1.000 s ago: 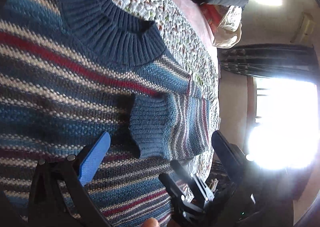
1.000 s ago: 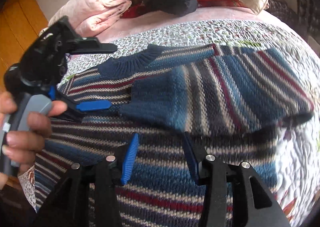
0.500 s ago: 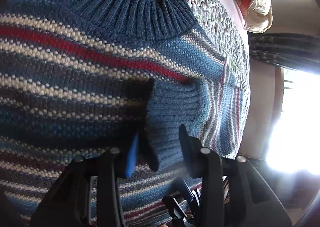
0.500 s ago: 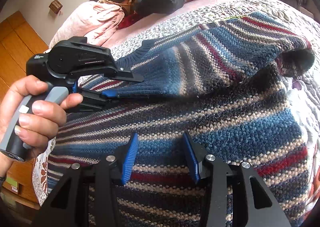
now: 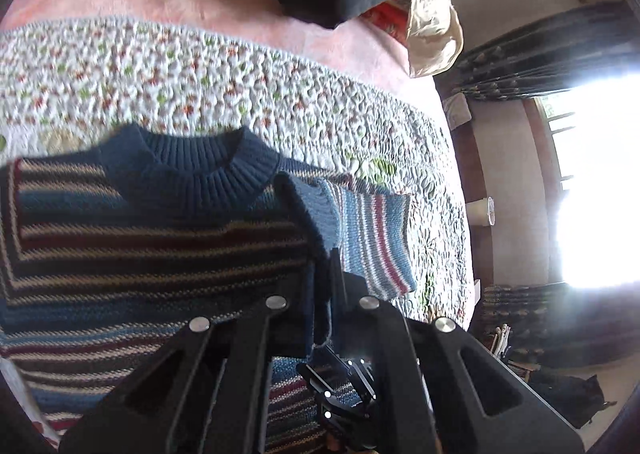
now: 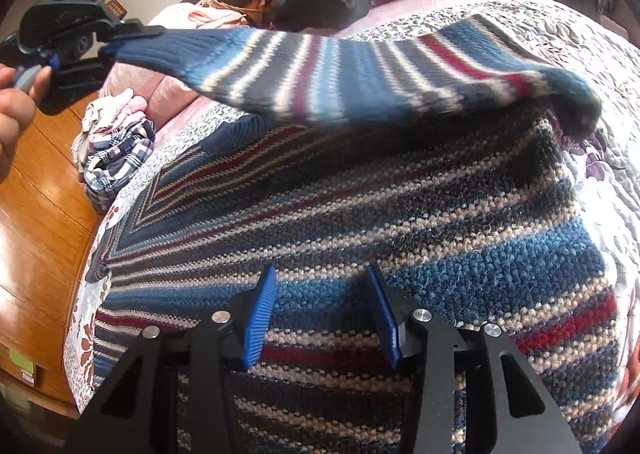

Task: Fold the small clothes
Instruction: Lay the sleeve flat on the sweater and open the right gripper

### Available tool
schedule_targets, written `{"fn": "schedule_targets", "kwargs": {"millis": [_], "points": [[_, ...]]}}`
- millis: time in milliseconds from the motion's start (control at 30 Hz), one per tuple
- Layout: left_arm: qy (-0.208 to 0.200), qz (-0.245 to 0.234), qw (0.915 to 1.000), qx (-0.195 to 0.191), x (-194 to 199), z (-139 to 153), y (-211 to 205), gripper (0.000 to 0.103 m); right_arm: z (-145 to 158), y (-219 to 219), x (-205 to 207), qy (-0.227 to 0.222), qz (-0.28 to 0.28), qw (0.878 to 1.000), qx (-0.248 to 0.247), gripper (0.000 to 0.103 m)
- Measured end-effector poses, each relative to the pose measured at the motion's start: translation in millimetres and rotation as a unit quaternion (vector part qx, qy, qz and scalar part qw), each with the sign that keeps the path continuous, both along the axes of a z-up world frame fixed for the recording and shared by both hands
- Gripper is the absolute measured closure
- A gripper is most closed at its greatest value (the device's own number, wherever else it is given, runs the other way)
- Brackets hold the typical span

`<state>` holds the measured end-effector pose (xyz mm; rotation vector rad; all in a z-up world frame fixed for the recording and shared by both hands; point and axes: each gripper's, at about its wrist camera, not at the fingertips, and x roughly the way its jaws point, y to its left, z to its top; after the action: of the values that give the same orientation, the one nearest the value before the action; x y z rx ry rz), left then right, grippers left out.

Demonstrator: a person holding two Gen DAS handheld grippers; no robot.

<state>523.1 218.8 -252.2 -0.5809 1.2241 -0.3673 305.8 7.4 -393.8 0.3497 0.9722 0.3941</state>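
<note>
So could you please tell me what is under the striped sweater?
The sweater lies on a flowered quilt, which shows all round it. Its sleeve is lifted off the body by the left gripper. The quilt directly beneath the body is covered.

Raised sleeve (image 6: 352,65) over sweater (image 6: 400,238) (gap beneath)

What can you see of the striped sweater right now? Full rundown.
The striped sweater is a chunky knit in blue, dark navy, cream and red bands, with a ribbed navy crew collar. Its body lies flat, front up, on the floral quilt. One sleeve is lifted off the body and stretched taut: the left gripper is shut on its ribbed navy cuff. The right gripper hangs open over the lower body, gripping nothing.
</note>
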Motion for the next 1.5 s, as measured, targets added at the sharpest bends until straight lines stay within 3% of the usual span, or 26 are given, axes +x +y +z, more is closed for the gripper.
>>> {"fn": "schedule_targets", "kwargs": {"millis": [167,333,500,700,800,833,867,1000,1033,1100,1200,1233,1300,1333,1433,1500], "points": [[-0.018,0.013,0.9995,0.022,-2,32,35,0.099,0,-1,0,0.001,-0.001,1.0,0.001,0.056],[-0.013,0.028,0.999,0.032,-13,31,67,0.099,0,0,1,0.0,0.0,1.0,-0.001,0.056],[0.019,0.057,0.9977,0.03,-23,-5,103,0.099,-1,1,2,0.0,0.0,1.0,-0.001,0.056],[0.079,0.09,0.9922,0.035,-34,-79,140,0.099,-2,0,1,0.0,-0.001,1.0,-0.001,0.057],[0.103,0.116,0.9821,0.107,-38,-107,156,0.093,-2,0,2,0.0,0.0,1.0,-0.002,0.057],[0.104,0.134,0.9752,0.143,-41,-106,161,0.092,-2,0,2,0.0,0.0,1.0,-0.002,0.057],[0.092,0.146,0.9731,0.153,-45,-102,164,0.092,-2,0,2,0.0,0.0,1.0,-0.002,0.057],[0.016,0.126,0.9877,0.091,-54,-80,147,0.086,-3,1,2,-0.001,0.0,1.0,-0.007,0.056],[0.012,0.111,0.9915,0.067,-51,-82,140,0.079,-3,2,1,-0.003,0.001,1.0,-0.01,0.056],[0.023,0.096,0.9943,0.042,-45,-99,126,0.077,-3,2,1,-0.004,0.002,1.0,-0.012,0.056],[0.065,0.104,0.9889,0.084,-40,-136,122,0.077,-4,3,-1,-0.006,0.004,1.0,-0.018,0.056],[0.074,0.114,0.9876,0.078,-43,-146,124,0.084,-4,4,-1,-0.007,0.006,1.0,-0.023,0.056],[0.071,0.139,0.9867,0.046,-51,-147,136,0.088,-4,7,-2,-0.01,0.012,0.999,-0.031,0.054],[0.066,0.147,0.9862,0.037,-57,-141,141,0.085,-4,8,-2,-0.01,0.015,0.999,-0.034,0.053],[0.034,0.175,0.9837,0.023,-88,-120,174,0.06,-5,10,-2,-0.013,0.019,0.999,-0.042,0.051],[0.016,0.213,0.9767,0.016,-121,-106,215,0.051,-4,13,-3,-0.014,0.023,0.998,-0.049,0.048]]}}
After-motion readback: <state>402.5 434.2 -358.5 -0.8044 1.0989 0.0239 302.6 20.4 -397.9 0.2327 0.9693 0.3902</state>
